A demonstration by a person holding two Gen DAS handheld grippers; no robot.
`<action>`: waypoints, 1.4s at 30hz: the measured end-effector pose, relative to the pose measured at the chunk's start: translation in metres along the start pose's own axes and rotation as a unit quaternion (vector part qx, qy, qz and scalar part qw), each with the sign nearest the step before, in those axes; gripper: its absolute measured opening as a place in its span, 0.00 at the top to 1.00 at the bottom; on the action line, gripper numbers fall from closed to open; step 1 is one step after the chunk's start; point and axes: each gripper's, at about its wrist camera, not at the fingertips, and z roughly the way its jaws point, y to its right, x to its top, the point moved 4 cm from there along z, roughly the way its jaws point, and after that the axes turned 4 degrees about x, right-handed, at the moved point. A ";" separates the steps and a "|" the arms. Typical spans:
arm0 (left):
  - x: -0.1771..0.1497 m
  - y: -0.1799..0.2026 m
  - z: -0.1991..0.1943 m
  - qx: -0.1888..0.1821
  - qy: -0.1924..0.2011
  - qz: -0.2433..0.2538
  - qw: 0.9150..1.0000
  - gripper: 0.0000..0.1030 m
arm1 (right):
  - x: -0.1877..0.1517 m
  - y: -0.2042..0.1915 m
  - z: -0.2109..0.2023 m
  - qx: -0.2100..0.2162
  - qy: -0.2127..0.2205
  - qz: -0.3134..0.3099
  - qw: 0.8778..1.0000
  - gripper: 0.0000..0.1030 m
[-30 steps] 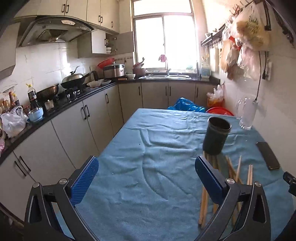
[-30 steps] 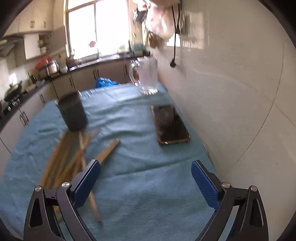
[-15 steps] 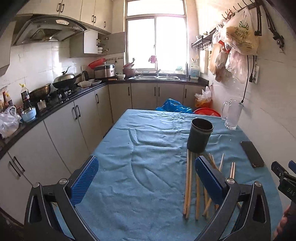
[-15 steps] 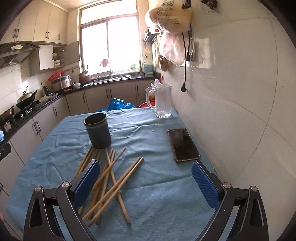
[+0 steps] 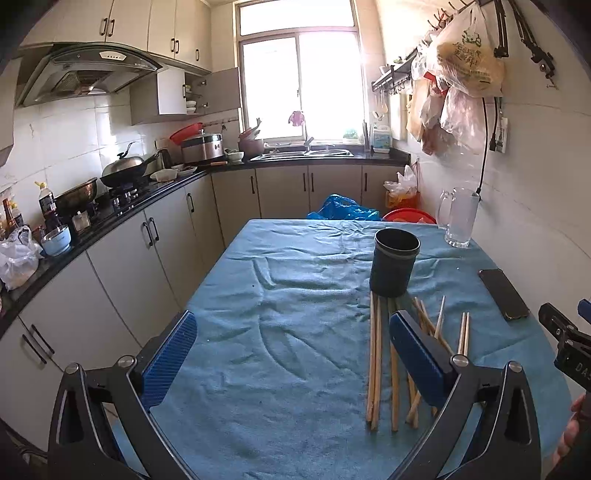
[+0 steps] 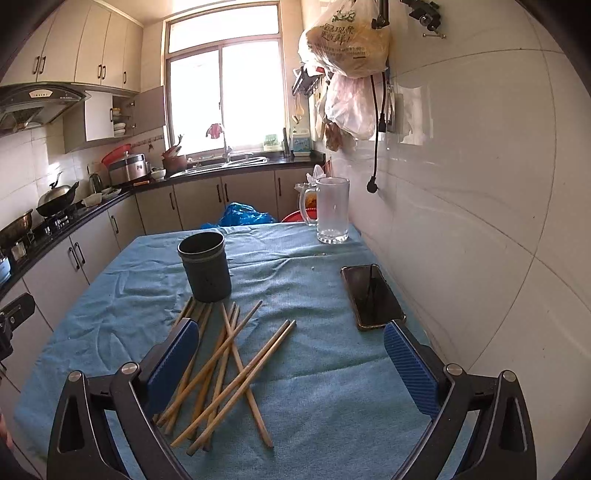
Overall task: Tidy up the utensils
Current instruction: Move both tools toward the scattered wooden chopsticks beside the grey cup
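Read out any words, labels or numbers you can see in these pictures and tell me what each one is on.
"DAS": white letters, cut off by the frame edge, on the right gripper's black body.
Green Chinese print on the hanging plastic bag: too blurred to read.
Label on the white bottle by the sink: too small.
Range hood markings: unreadable.

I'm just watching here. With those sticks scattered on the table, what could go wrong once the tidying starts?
The chopsticks lie crossed in a loose pile, so lifting one may drag or flick others. The dark holder cup stands right at their tips and might tip if bumped. The phone lies near the right hand-held gripper, and a wide sweep could knock it. Both that one and the left hand-held gripper are open and empty.
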 end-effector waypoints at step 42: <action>-0.030 0.018 0.058 -0.018 -0.082 0.023 0.996 0.00 | -0.026 0.010 0.047 -0.001 -0.051 0.022 0.998 0.01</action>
